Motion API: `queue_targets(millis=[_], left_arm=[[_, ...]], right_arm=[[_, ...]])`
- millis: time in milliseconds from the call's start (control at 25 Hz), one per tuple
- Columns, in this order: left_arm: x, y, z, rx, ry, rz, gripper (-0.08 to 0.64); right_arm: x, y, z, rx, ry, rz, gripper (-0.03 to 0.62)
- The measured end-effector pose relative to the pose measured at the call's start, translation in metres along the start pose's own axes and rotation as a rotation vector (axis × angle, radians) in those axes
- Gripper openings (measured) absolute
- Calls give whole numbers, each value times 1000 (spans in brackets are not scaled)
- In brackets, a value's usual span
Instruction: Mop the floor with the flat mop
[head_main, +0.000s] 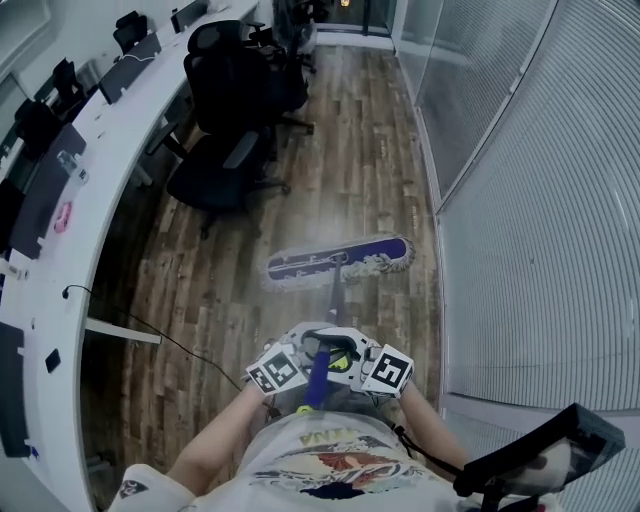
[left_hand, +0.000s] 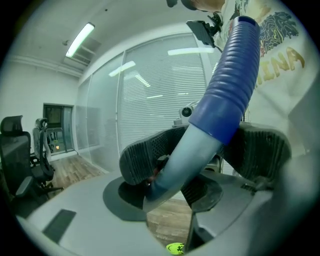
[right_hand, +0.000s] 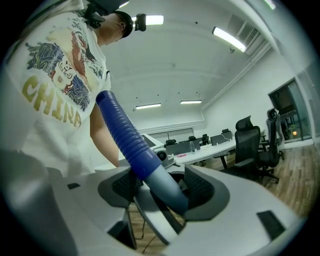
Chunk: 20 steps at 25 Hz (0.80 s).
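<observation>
Left gripper (left_hand: 200, 157) first: its ribbed jaws are pinched on the mop handle (left_hand: 235, 85), one dark pad (left_hand: 142, 160) hard against the pale grey shaft just below the blue ribbed grip, the other on the far side of it. Over on the right gripper (right_hand: 161, 189) it's the same story, with the jaws closed around that handle where blue grip meets grey tube and the tube slanting down between them. From the head view the two grippers sit side by side just in front of the person's printed shirt (head_main: 320, 460), marker cubes angled outward, both locked on the same pole, the left on the left and the right on the right. Follow the shaft away from the body and there's the flat mop's business end: the mop head (head_main: 340, 259), a long blue-and-white pad with a shaggy fringe, lying crosswise on the wood-plank floor (head_main: 360, 150) ahead of the person, a little blurred. To the right of it runs a glass wall with blinds (head_main: 540, 200), close to the pad's right tip. To the left, well apart from the mop, a long curved white desk (head_main: 110, 170) carries dark monitors, with black office chairs (head_main: 225, 150) standing near it and a thin cable (head_main: 170, 340) trailing over the floor below its edge.
</observation>
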<state>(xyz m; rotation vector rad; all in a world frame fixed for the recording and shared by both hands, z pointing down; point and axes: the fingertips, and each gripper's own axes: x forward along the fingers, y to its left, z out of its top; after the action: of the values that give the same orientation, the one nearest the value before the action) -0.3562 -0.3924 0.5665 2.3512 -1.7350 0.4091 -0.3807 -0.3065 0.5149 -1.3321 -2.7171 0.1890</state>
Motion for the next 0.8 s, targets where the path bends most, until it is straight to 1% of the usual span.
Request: queue_targets(millis=[80,240,320,400,480,560,680,800], left_arm=[[18,36,8,1,5,7,169],[44,96,16,-10,-3,36,169],[54,114,16,-13,2,47,169],[65,121,17,-15,1,41,169],[73,119,19,-27,-20,36,169],[73,110,16,-55,-48,42,177],[66,79,7,-60,-57,44,186],[55,44,10,-43,-63,18,186]], right_arm=[[-7,-39,8,14,-4,3,262],[-12,-101,18,-1,9,29,262],[-15,-121,17,9,20,36,262],[-22,-132,16,23,30,22,262],[-30,-135,13,28,43,-3,262],[-32,-127,7,28,64,-17,262],[-34,-94,-3,35,83,-24,262],[-36,-61,-6,42,88,-47,262]])
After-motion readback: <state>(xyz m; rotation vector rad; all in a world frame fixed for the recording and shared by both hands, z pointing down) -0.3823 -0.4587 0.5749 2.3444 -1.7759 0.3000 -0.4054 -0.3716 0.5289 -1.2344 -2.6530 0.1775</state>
